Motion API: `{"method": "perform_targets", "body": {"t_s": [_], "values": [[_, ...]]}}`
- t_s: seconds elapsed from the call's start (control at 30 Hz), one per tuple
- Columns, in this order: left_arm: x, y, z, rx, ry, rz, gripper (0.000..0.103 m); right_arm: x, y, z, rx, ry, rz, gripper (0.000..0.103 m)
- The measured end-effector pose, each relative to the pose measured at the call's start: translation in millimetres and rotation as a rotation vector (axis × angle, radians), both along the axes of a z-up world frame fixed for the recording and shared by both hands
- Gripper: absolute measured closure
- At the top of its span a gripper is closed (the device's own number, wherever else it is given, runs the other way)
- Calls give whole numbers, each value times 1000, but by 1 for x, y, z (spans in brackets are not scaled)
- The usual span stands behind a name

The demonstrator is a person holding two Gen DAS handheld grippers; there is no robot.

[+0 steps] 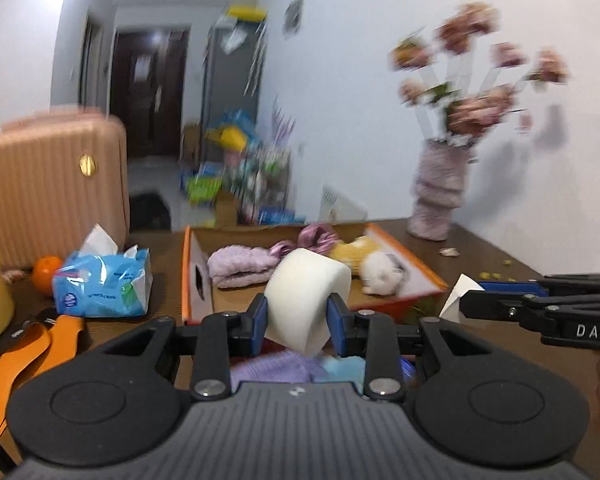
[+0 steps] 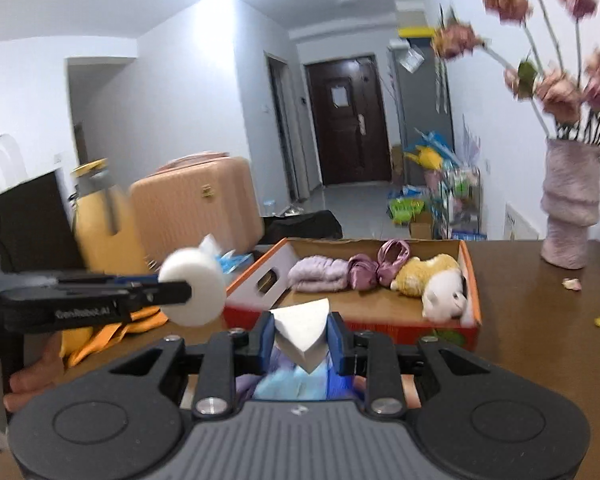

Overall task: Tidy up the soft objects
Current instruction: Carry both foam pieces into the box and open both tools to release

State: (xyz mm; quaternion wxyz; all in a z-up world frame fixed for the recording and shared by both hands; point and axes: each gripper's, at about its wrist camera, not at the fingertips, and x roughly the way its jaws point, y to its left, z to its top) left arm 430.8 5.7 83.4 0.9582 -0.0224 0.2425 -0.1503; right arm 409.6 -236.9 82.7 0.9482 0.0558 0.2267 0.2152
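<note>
- The round white foam sponge is clamped between the blue pads of the left gripper, held off the table and squeezed slightly at its sides; in the right wrist view the same sponge hangs out at the left, short of the box.
- The wedge-shaped white foam sponge sits pinched between the pads of the right gripper, point downward, also lifted; the left wrist view shows its white corner at the tip of that gripper.
- The open cardboard box with orange edges lies straight ahead of both sets of jaws, beyond and lower than the two sponges. Its long axis runs left to right across both views.
- Judging by the right wrist view, the wedge is nearer the box's front wall, roughly at its middle; the round sponge is off its left end and would need to travel right and forward.
- Already in the box: a folded lilac plush cloth, a mauve satin scrunchie, and a yellow and white plush toy. Bare cardboard floor shows in the front portion, where a drop looks easiest.
- Outside, on the brown wooden table: a blue tissue pack, an orange fruit and a ridged pink vase of flowers.
</note>
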Motion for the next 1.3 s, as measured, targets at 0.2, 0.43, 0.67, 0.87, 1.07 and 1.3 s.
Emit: {"method": "perform_targets", "body": {"t_s": [0.2,0.43,0.67,0.87,1.07,1.3], "values": [[112,-12,-22,135,63,56,71,140,35,-11,-9,146,-52,74],[182,-19,-72,211,170,83,60,252,68,-65,10,406,-103,71],[180,-13,-74,245,133,76,47,269,74,-78,75,438,-112,56],[162,-1,-47,246,108,115,46,246,66,-49,46,392,-124,56],[110,21,2,225,25,170,33,191,44,-2,-78,250,-116,41],[53,27,50,178,-58,233,29,135,-9,32,-58,189,-218,35]]}}
